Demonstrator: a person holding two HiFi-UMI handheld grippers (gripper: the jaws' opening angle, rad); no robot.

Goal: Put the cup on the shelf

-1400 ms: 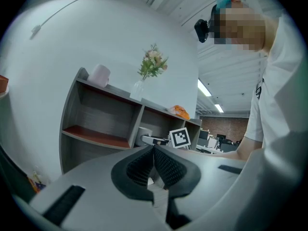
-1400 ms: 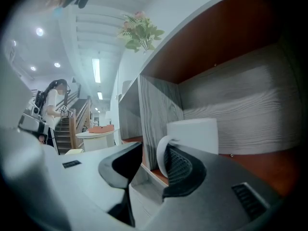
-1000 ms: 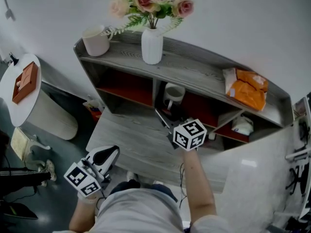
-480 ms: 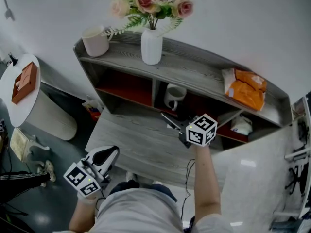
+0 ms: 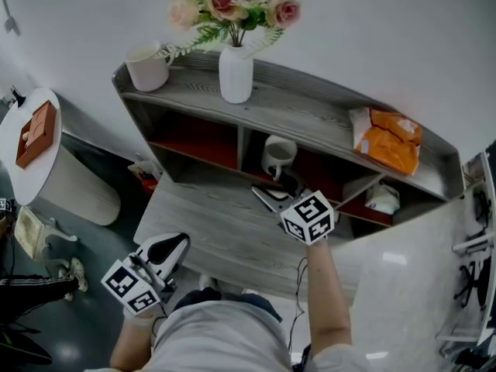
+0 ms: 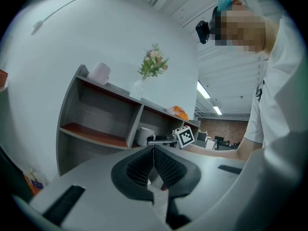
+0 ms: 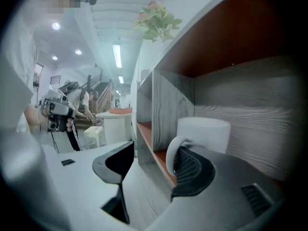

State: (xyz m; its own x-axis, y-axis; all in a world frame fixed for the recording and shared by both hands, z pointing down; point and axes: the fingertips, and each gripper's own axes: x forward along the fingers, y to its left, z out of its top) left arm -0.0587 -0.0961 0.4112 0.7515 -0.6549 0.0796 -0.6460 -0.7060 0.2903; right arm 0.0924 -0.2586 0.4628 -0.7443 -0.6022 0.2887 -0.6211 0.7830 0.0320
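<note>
I'm drawing the right gripper (image 5: 273,198) back from the cup (image 5: 277,155), which is now standing alone in the shelf's (image 5: 310,115) middle lower compartment. Its jaws are opening, nothing between them. The left gripper (image 5: 160,250) is staying closed and empty.

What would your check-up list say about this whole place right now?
Surface: grey wooden tabletop in front of the shelf.
Job's things: white cup stands upright in the shelf's middle compartment.
Clutter: second cup, flower vase and orange bag on top.
Grippers: right gripper opening, not gripping the cup; left gripper shut, empty.
Cables: thin black cable under the right arm.
Surroundings: round white table with brown box.
</note>
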